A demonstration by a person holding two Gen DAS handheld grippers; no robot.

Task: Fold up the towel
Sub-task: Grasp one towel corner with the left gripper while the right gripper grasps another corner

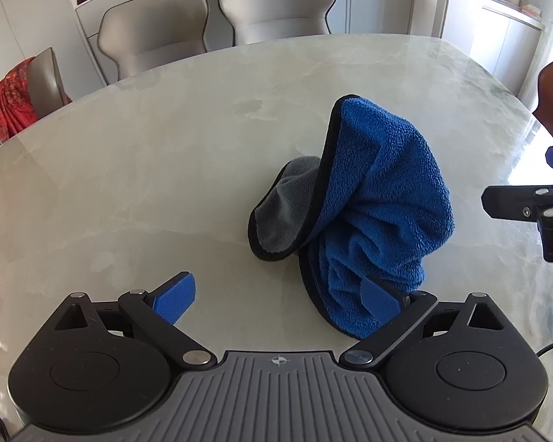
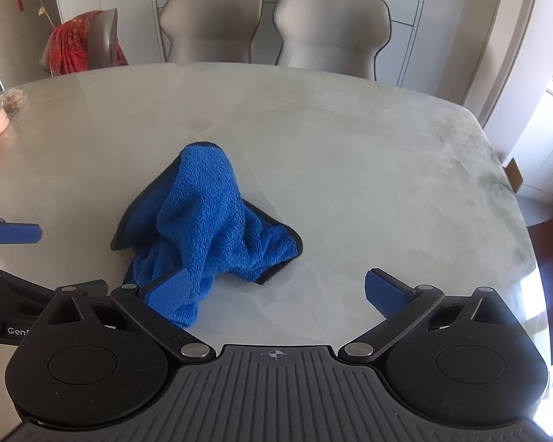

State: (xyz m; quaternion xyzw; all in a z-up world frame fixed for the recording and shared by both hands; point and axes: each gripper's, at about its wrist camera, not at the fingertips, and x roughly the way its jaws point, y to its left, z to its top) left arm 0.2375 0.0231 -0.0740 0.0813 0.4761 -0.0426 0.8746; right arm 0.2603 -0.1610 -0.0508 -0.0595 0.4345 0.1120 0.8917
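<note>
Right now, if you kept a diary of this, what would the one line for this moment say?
stage: not yet folded | towel: crumpled heap on table | left gripper: open, empty | right gripper: open, empty

Bright daylight from the right — glare on the table (image 1: pixel 534 169), fisheye-curved edges.
</note>
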